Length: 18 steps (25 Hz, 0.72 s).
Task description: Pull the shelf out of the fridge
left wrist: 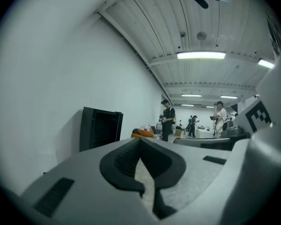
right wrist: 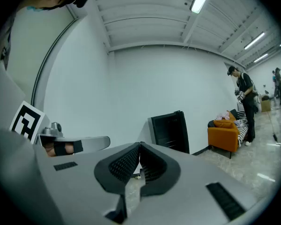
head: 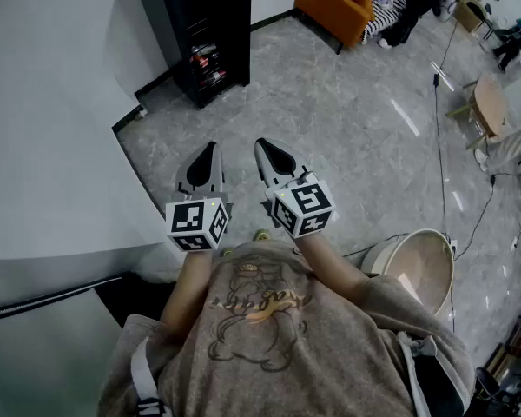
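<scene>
A small black fridge [head: 210,33] stands against the white wall at the far side of the floor, its front open with shelves and bottles visible inside. It also shows as a dark box, the fridge [left wrist: 100,127], in the left gripper view and as the fridge [right wrist: 170,131] in the right gripper view. My left gripper [head: 210,149] and right gripper [head: 263,146] are held side by side in front of my chest, well short of the fridge. Both are shut with nothing between their jaws. The left gripper [left wrist: 139,142] and right gripper [right wrist: 139,146] point roughly level.
An orange sofa [head: 337,0] stands at the back with a person beside it. A round white bin [head: 419,263] sits on the grey tiled floor at my right. A cable [head: 440,137] runs across the floor. Small tables [head: 491,107] are at the far right.
</scene>
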Motion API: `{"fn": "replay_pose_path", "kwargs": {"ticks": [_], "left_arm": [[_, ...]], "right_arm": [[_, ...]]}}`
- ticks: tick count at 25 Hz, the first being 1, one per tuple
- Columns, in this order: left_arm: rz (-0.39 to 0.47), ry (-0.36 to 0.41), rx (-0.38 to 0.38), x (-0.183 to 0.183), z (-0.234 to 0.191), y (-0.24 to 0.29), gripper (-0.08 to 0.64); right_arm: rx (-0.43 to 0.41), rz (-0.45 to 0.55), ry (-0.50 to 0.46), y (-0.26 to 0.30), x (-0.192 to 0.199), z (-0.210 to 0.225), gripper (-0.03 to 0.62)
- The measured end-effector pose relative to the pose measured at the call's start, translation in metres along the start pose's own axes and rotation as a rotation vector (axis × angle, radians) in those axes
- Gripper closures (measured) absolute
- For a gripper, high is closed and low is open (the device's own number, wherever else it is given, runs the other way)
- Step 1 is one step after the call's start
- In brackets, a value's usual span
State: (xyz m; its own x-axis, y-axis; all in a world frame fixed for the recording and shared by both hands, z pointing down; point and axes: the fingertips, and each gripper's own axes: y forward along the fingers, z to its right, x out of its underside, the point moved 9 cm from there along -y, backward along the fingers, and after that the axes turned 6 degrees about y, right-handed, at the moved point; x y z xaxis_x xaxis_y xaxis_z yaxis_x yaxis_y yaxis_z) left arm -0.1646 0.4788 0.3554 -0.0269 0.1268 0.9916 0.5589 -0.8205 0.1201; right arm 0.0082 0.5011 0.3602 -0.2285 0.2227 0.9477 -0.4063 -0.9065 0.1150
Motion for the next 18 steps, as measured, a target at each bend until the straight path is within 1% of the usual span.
{"fn": "replay_pose_path", "kwargs": {"ticks": [4,8,12,18], "left_arm": [[-0.004,-0.01,-0.011,0.006,0.013,0.011,0.552],[-0.005,-0.015,-0.039,0.01,0.022,0.019,0.552],[-0.008,-0.023,-0.073,0.014,0.029,0.022,0.552],[-0.011,-0.026,-0.094,0.015,0.032,0.036,0.552]], "right_arm": [[-0.015,0.002,0.003,-0.004,0.002,0.016,0.57],[-0.065,0.02,0.052,-0.007,0.001,0.034,0.569],[-0.102,0.028,0.071,-0.008,-0.001,0.048,0.569],[-0.135,0.027,0.086,0.003,-0.003,0.064,0.569]]}}
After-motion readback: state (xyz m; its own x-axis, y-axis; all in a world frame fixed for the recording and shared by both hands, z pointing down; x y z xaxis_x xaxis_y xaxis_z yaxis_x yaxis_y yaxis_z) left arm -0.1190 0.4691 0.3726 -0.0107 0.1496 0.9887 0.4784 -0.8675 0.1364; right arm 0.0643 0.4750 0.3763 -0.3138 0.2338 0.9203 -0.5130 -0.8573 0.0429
